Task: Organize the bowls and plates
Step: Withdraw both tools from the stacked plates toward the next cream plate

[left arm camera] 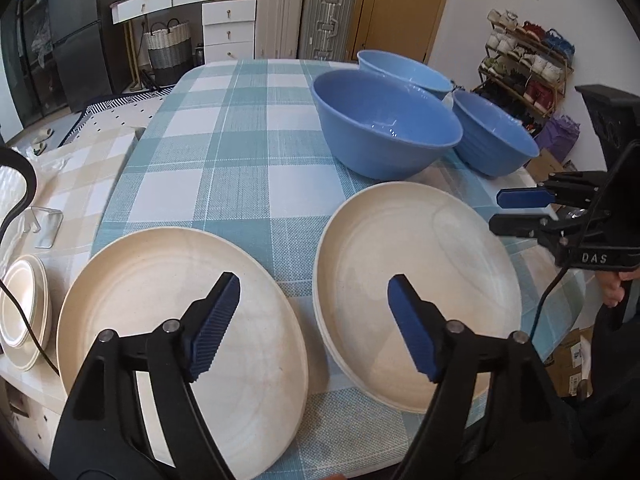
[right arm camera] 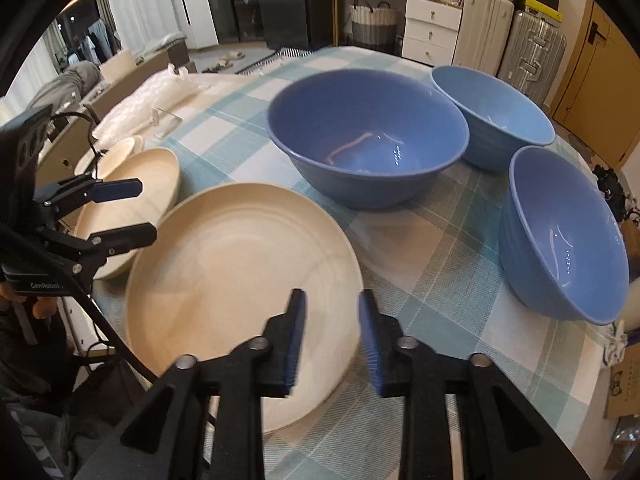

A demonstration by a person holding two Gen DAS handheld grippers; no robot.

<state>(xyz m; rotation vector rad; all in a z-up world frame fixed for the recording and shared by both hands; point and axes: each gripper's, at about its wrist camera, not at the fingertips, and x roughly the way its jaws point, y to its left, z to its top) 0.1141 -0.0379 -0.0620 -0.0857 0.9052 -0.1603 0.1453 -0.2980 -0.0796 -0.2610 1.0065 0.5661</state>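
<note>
Two large cream plates lie at the near edge of the checked table: one plate on the left and one on the right, which looks like a stack of two. Three blue bowls stand behind them: a big one, a far one and a right one. My left gripper hangs open above the gap between the plates, holding nothing. My right gripper is open over the right rim of the right plate, with its pads off it.
Small cream plates are stacked on a side surface at far left, near a clear stand and a black cable. Suitcases, white drawers and a shoe rack stand beyond the table. A hand grips the right tool.
</note>
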